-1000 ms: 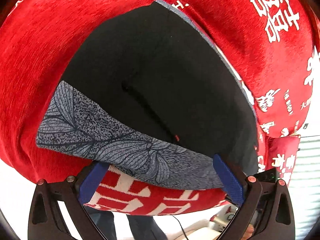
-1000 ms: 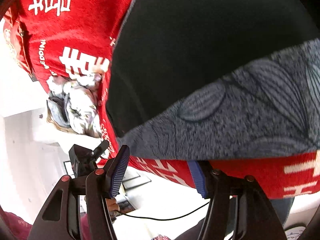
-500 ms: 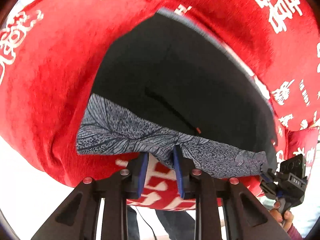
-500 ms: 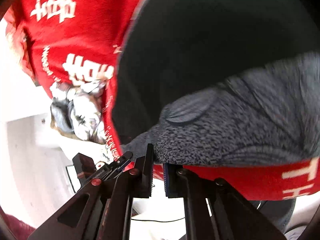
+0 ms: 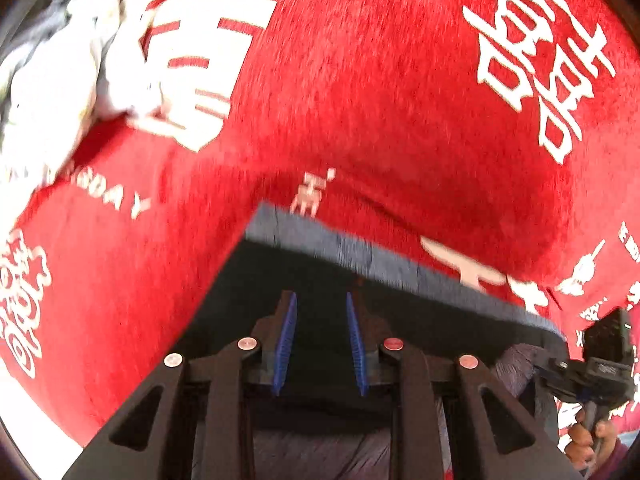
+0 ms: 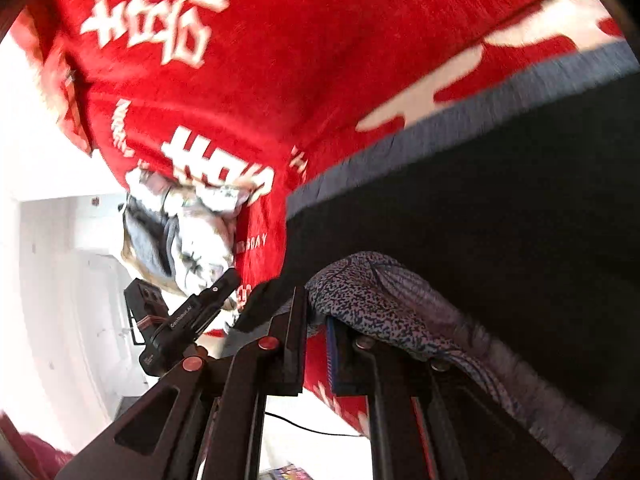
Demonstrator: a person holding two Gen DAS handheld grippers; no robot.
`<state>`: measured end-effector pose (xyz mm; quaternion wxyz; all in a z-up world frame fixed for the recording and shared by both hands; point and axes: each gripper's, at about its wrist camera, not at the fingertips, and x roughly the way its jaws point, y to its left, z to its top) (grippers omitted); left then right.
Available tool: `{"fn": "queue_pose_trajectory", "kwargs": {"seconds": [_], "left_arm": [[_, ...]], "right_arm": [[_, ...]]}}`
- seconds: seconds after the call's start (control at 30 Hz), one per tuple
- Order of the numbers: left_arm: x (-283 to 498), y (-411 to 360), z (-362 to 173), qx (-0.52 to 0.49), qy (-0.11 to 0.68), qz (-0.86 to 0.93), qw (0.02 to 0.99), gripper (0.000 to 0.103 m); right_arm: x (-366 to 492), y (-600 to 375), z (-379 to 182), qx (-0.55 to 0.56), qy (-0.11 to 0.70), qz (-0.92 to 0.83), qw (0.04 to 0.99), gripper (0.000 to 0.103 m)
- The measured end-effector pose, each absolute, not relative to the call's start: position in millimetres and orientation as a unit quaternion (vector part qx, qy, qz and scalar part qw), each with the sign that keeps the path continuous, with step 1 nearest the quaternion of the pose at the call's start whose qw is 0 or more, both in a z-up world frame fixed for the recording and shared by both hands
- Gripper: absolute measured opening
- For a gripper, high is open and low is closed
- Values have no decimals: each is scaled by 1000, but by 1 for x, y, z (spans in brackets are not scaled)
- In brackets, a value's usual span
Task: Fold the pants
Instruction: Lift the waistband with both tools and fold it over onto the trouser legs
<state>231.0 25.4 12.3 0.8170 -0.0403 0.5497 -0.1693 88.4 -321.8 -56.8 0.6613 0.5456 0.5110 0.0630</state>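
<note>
Both my grippers pinch the pants' patterned hem

Left gripper (image 5: 320,340) and right gripper (image 6: 318,334) clamp the black pants (image 6: 500,208) above the red blanket (image 5: 380,100), printed with white Chinese characters and "DAY".

A home, most likely a bedroom: a red plush blanket (image 5: 360,100) printed with large white characters covers a soft, bed-like surface, a heap of crumpled clothes (image 6: 188,236) lies at its edge, and plain white walls (image 6: 60,280) stand beyond, with a cable (image 6: 304,426) trailing below.
</note>
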Motion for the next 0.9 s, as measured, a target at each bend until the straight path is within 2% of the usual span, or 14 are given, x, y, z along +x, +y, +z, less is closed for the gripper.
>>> {"fn": "queue_pose_trajectory", "kwargs": {"seconds": [0.1, 0.2, 0.3, 0.37, 0.4, 0.5, 0.6, 0.9], "left_arm": [[230, 34, 38, -28, 527, -161, 834, 30], [219, 41, 52, -3, 516, -141, 845, 64], [208, 26, 34, 51, 542, -144, 826, 64], [202, 9, 10, 70, 570, -147, 806, 64], [199, -4, -8, 78, 583, -152, 794, 64], [197, -41, -52, 112, 600, -153, 777, 64], [188, -76, -72, 118, 622, -162, 757, 64], [90, -162, -39, 175, 619, -347, 683, 64]], "right_arm": [[113, -339, -85, 547, 531, 47, 646, 9], [128, -343, -112, 536, 557, 44, 633, 9], [141, -341, -124, 530, 579, 33, 619, 14], [144, -337, -116, 522, 582, 45, 622, 23], [145, -332, -108, 509, 585, 54, 628, 30], [135, -320, -77, 468, 588, 85, 654, 62], [101, -327, -48, 445, 583, 83, 674, 63], [-113, -413, -22, 517, 545, -118, 650, 63]]}}
